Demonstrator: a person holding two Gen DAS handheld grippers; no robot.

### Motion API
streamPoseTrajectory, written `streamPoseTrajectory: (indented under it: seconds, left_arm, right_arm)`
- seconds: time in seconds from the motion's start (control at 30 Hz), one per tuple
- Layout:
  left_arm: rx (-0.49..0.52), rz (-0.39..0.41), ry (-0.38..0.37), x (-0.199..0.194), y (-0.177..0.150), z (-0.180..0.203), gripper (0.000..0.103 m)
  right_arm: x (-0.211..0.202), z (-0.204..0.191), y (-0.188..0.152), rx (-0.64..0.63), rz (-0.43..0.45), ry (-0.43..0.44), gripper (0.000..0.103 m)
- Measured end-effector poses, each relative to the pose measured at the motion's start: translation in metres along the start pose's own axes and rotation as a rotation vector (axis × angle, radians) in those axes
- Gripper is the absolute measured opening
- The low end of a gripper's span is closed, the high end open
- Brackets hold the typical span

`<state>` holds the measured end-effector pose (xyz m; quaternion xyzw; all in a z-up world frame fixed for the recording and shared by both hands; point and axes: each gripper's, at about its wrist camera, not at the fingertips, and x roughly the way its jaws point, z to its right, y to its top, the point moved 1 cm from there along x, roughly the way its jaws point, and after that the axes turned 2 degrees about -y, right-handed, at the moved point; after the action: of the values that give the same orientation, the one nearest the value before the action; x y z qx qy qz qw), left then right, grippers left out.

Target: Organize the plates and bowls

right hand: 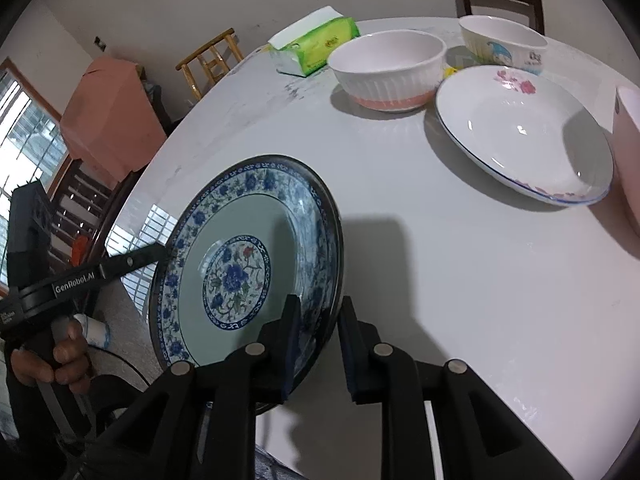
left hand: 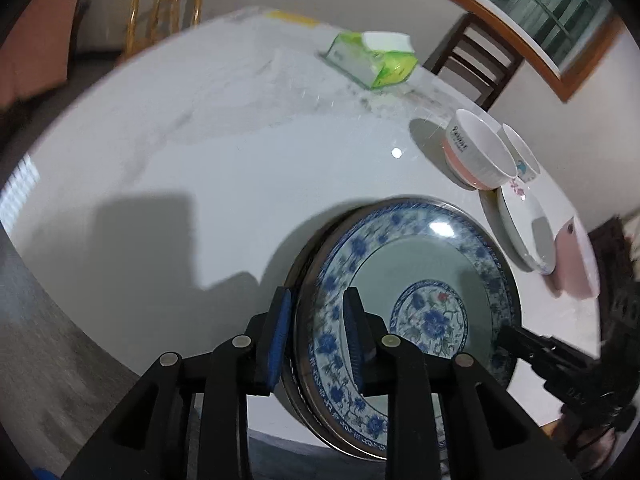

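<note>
Our left claw (left hand: 316,336) and right claw (right hand: 318,344) each clench opposite rims of the blue floral plate (right hand: 240,264), tilted over the white surface (right hand: 460,280). At two o'clock sit a white plate (right hand: 520,136) and two bowls (right hand: 388,68).

Your pink container (right hand: 629,152) is cut off by the frame's right edge, shape unreadable. Blue-patterned plate (left hand: 412,312): motion-blurred in the left wrist view, lower rim hidden behind the left gripper (left hand: 316,344) body. Small print on the ribbed bowl (left hand: 476,152), upper right, too blurred to read.
</note>
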<state>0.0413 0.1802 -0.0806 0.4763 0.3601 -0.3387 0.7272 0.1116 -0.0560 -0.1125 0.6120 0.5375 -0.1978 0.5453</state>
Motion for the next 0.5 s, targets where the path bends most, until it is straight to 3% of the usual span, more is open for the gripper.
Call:
streamPoseTrajectory:
  seconds: [0.5]
  left_arm:
    - [-0.018, 0.000, -0.006, 0.0044, 0.0004, -0.0012, 0.029]
  right_arm:
    - [0.0019, -0.0083, -0.0028, -0.032, -0.017, -0.033, 0.032]
